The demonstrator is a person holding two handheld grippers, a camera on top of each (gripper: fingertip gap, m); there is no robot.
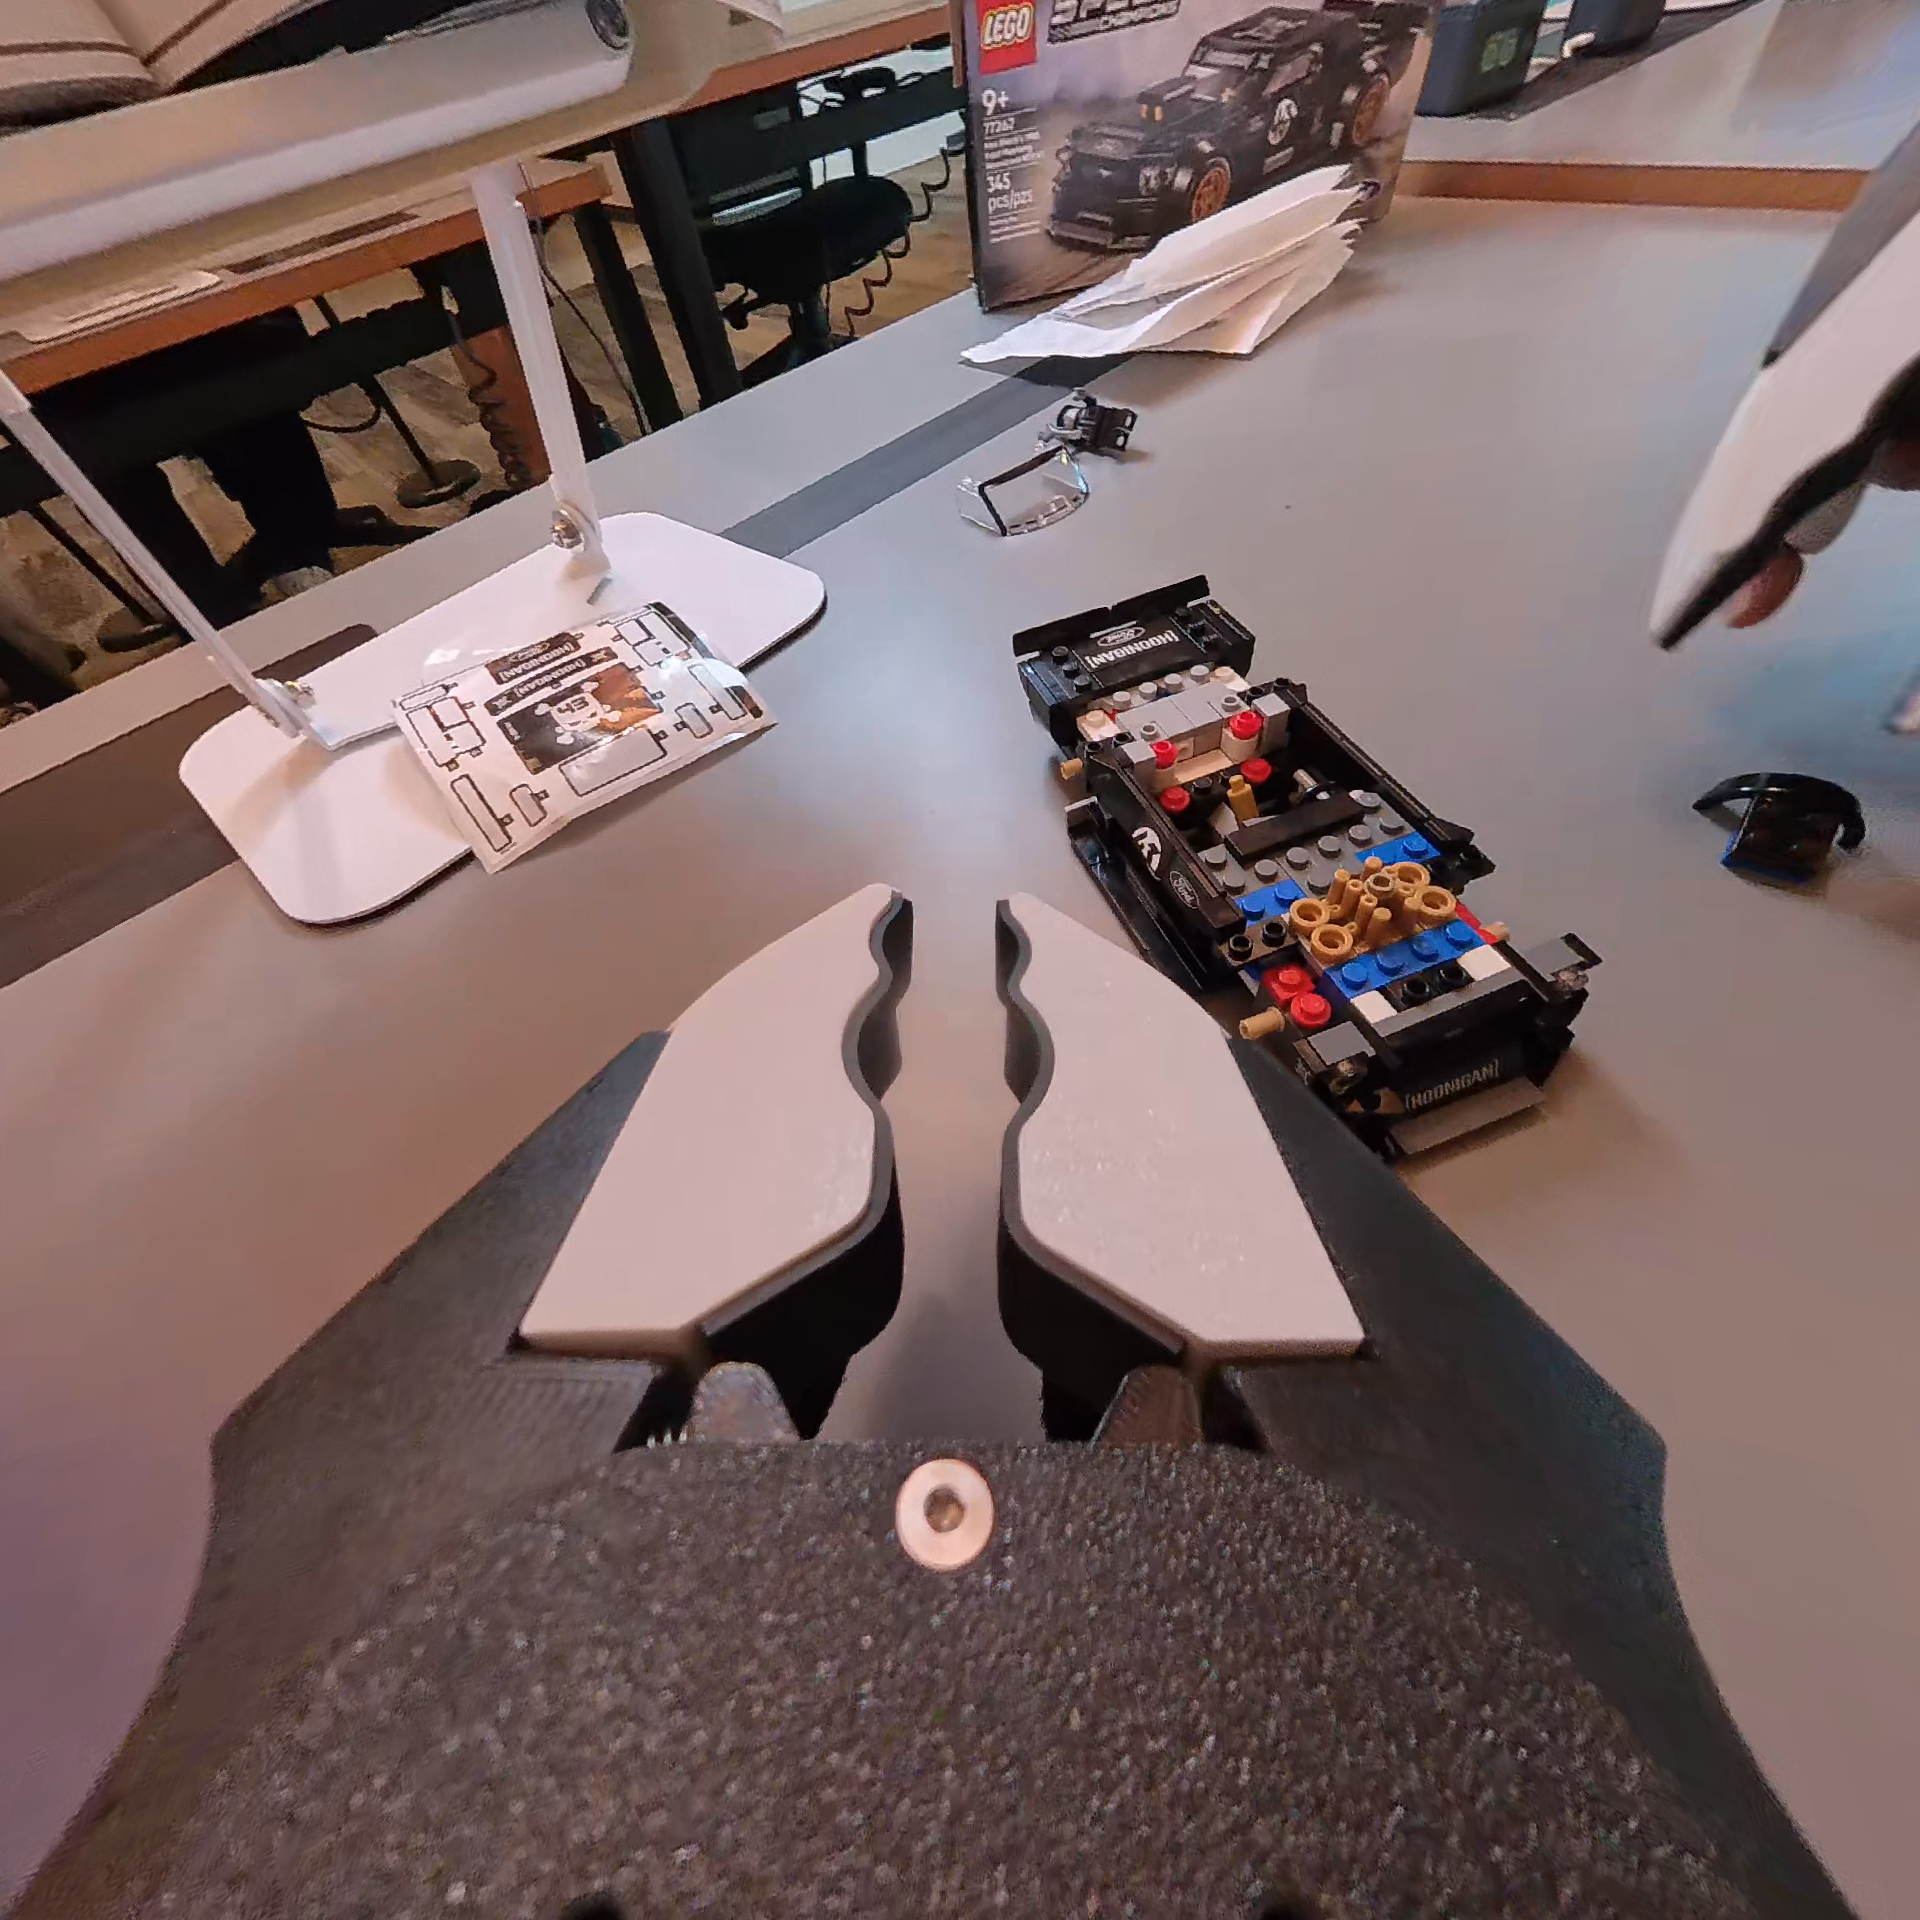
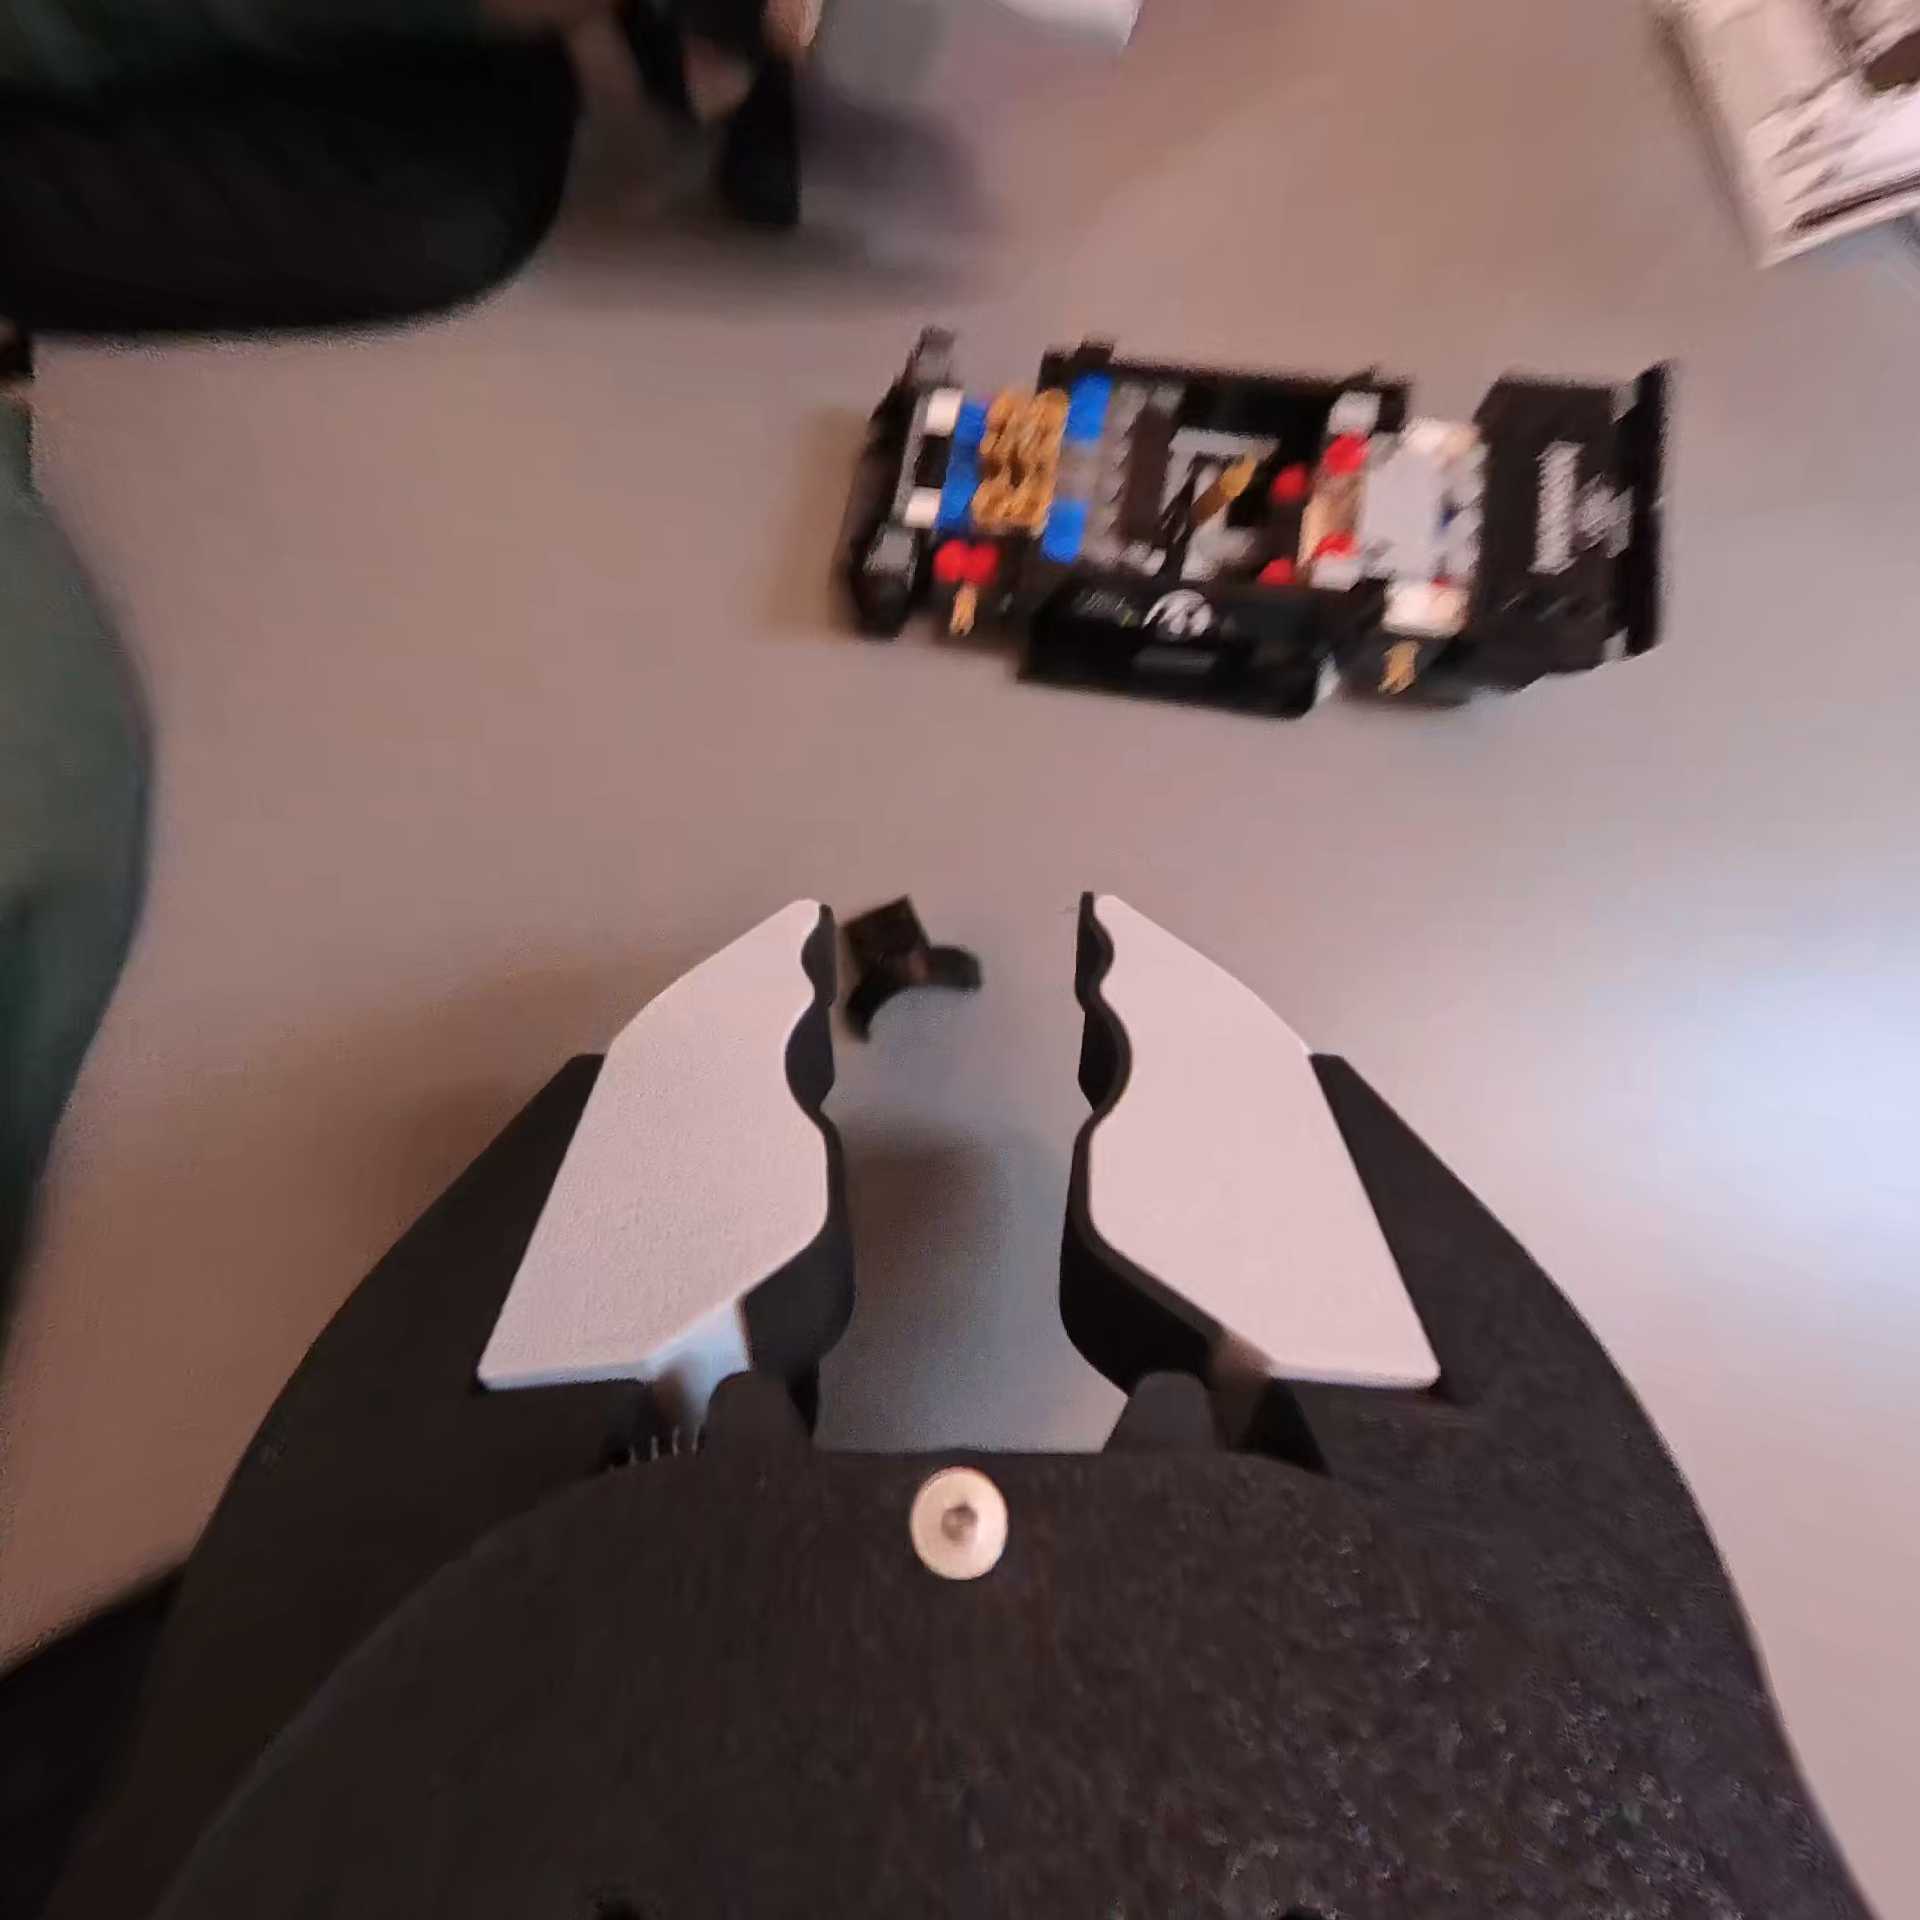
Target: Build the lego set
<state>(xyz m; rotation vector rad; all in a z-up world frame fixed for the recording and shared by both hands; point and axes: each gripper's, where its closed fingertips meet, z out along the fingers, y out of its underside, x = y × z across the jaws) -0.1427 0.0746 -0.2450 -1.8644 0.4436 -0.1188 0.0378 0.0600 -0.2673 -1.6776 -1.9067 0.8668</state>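
A partly built black Lego car point(image 1: 1288, 862) lies on the grey table, with blue, red, grey and tan bricks showing inside; it also shows blurred in the right wrist view point(image 2: 1257, 530). My left gripper point(image 1: 954, 914) is open with a narrow gap, empty, left of the car's near end. My right gripper point(image 2: 951, 914) is open and empty above the table, with a small black curved Lego piece point(image 2: 899, 961) lying just beyond its left finger. That piece shows at the right in the left wrist view point(image 1: 1779, 826). The right gripper's finger point(image 1: 1787, 416) enters there at upper right.
A sticker sheet point(image 1: 582, 717) lies on a white lamp base point(image 1: 499, 727) at the left. A clear windscreen piece point(image 1: 1023, 497) and a small black part point(image 1: 1096, 421) lie behind the car. The Lego box point(image 1: 1184, 135) and paper booklet point(image 1: 1195, 281) stand at the back. My right fingertips sit around 20 cm from my left ones.
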